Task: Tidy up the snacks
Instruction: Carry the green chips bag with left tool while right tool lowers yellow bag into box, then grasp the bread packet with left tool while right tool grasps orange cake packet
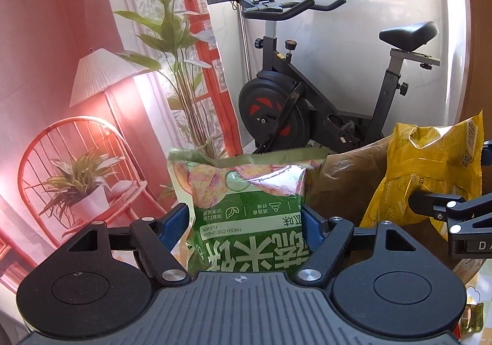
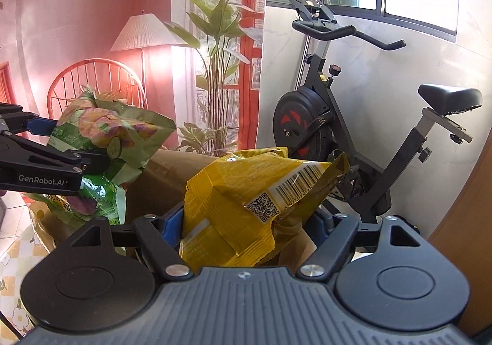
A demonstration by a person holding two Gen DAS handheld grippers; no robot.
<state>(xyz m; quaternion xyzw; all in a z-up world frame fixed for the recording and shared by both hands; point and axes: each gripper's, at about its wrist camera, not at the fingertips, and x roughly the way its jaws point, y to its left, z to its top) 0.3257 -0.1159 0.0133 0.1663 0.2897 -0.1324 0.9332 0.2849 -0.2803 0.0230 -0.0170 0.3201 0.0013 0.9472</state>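
Behind brown paper bag (image 2: 172,179), exercise bike (image 1: 307,105); left hand-held gripper (image 1: 246,222) clamps green snack bag (image 1: 246,197), right hand-held gripper (image 2: 249,222) yellow snack bag (image 2: 233,209).

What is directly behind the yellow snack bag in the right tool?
Behind the yellow snack bag, held by the right tool, stands a brown paper bag, with an exercise bike farther back. The paper bag's inside is hidden.

Down at the frame edges, a yellow-and-white checked tablecloth with little white flowers (image 2: 15,271). Standing right on it, a tall brown paper bag (image 2: 166,182), base meeting the cloth. Near that base, lying on the cloth, small shiny gold-wrapped sweets (image 1: 472,319), half cut off.
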